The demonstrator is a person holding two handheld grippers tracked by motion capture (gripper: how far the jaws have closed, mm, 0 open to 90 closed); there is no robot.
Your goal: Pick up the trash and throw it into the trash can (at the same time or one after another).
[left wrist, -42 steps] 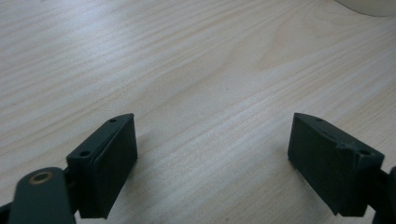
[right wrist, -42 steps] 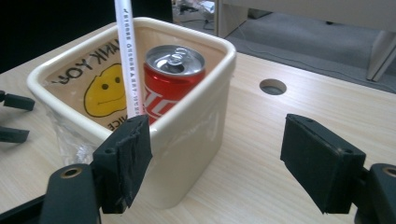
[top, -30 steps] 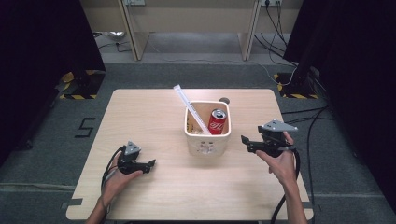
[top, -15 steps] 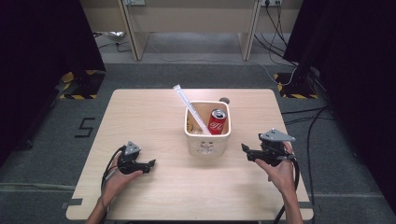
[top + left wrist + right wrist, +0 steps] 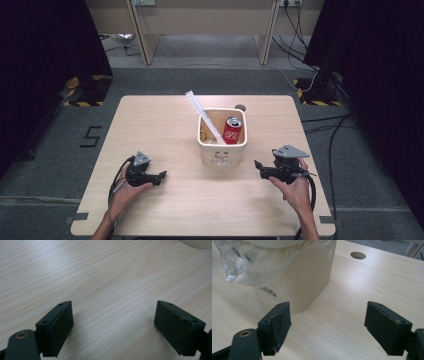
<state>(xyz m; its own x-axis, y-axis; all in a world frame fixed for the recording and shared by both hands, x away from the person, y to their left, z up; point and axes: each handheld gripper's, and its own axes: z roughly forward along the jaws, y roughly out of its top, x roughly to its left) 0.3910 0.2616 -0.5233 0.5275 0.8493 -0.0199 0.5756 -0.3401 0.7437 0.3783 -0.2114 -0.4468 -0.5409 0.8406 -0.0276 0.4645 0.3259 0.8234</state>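
A cream bin (image 5: 221,151) stands in the middle of the wooden table (image 5: 165,125). Inside it a red soda can (image 5: 233,131) stands upright, and a long clear tube (image 5: 202,114) leans out over the far left rim. My left gripper (image 5: 161,175) rests low at the front left, open, jaws pointing right toward the bin. In the left gripper view it (image 5: 113,325) is open over bare wood. My right gripper (image 5: 259,169) is right of the bin, open, pointing at it. In the right gripper view it (image 5: 327,327) faces the bin (image 5: 304,280), which has clear plastic film (image 5: 249,262) draped over its side.
A round cable hole (image 5: 240,107) in the table lies just behind the bin and appears as the hole (image 5: 358,255) in the right gripper view. Cables trail on the floor (image 5: 320,125) to the right. Bare wood lies between each gripper and the bin.
My right gripper has come down and back toward the table's near edge, staying open. The left gripper has not moved.
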